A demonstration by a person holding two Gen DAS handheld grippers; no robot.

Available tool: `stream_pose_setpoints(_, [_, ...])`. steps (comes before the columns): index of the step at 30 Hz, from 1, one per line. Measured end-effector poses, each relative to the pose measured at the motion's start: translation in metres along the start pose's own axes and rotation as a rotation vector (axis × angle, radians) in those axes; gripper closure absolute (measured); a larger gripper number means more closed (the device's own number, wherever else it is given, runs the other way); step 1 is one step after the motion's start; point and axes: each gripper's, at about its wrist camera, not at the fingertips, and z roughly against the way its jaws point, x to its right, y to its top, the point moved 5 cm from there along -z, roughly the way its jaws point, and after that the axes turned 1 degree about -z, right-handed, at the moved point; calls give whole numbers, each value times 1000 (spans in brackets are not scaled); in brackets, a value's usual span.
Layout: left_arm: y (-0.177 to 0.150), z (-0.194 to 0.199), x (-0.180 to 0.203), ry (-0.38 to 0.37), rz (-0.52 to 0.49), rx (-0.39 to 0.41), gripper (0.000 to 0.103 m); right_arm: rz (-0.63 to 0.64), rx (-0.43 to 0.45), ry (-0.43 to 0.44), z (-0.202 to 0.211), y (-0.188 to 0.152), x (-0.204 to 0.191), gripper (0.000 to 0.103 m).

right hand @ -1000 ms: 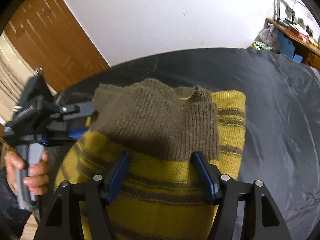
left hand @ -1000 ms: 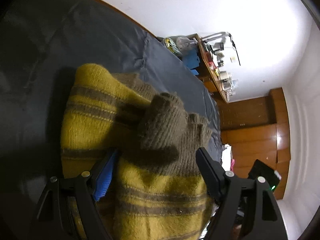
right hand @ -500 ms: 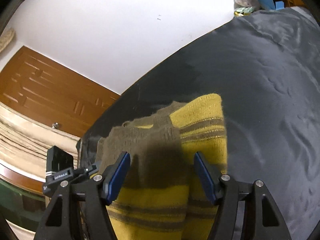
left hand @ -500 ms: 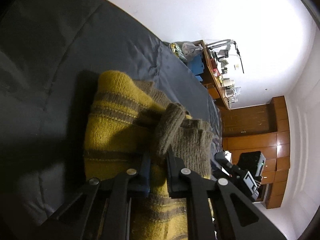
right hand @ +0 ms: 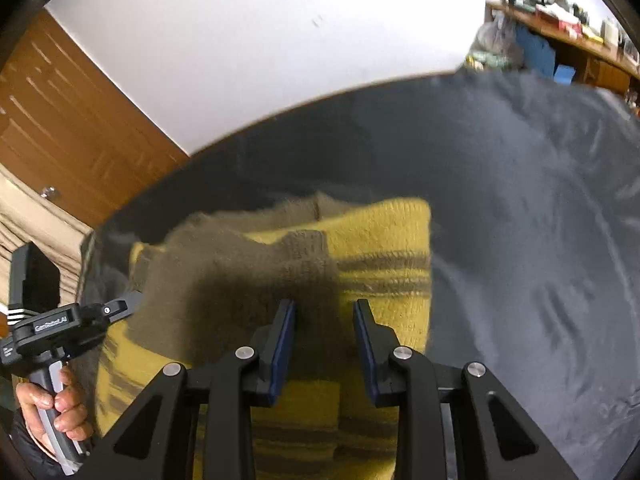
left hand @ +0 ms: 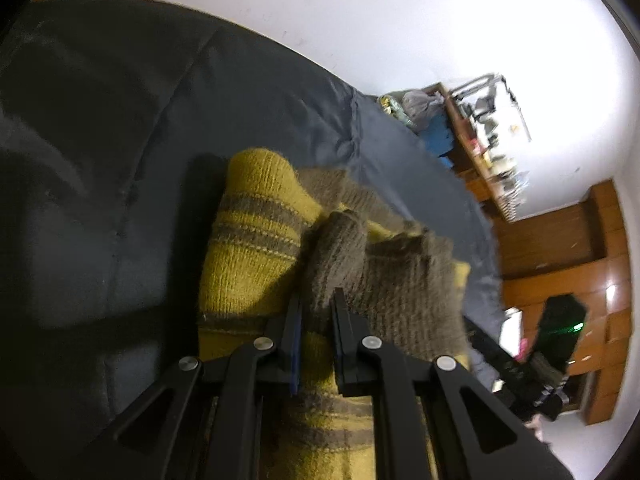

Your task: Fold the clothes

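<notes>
- Left gripper [left hand: 316,320], seen from its own wrist camera, has just been closing and now pinches a raised ridge of the brownish-grey ribbed band on the mustard-yellow knitted sweater with brown-grey stripes [left hand: 256,240]; the wool stands up between its dark fingers [left hand: 348,344].
- From that same view the sweater lies partly folded on a dark blue-grey quilted bedcover [left hand: 100,160], with its ribbed part heaped on top of the striped body. Far off, a cluttered wooden shelf [left hand: 480,152] runs along the white wall.
- Right gripper [right hand: 324,320], through its own camera, has just been closing too; its jaws stand partly apart over the sweater [right hand: 384,240], astride the shaded edge of the ribbed band. Whether the blue pads [right hand: 286,336] already press the knit I cannot tell.
- Also in this view, a hand [right hand: 48,404] holds the grey handle of the left gripper [right hand: 124,306] at the sweater's left side, and a brown wooden door [right hand: 72,128] stands behind.
- To my eye the knit is thick, soft and floppy, light enough to lift, and likely to sag and stretch between two holds. The ribbed edge looks the firmest place to grip, taking a full fold of wool rather than a loose strand.
</notes>
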Motion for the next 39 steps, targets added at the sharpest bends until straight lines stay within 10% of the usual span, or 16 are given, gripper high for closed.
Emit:
stream_pose_setpoints(7, [4,5,4,21,5,-5,81,64,21,-52,15,14,-2,65])
stream_pose_setpoints(10, [6,27,16,53,-28,46,62,116,117,-53,46,15,-17,40])
stream_pose_setpoints(17, [-22,82,76,-56,-230,128,28,253,185,81,90,0,-63,39])
stream_pose_setpoints(26, [-41,-3,82,84,-314,-23,29,195,-16,75,21,-27,-54,39])
stream_pose_setpoints(39, [-46,-8,81,143,-359,19,28,257,47,42,12,-33,-54,38])
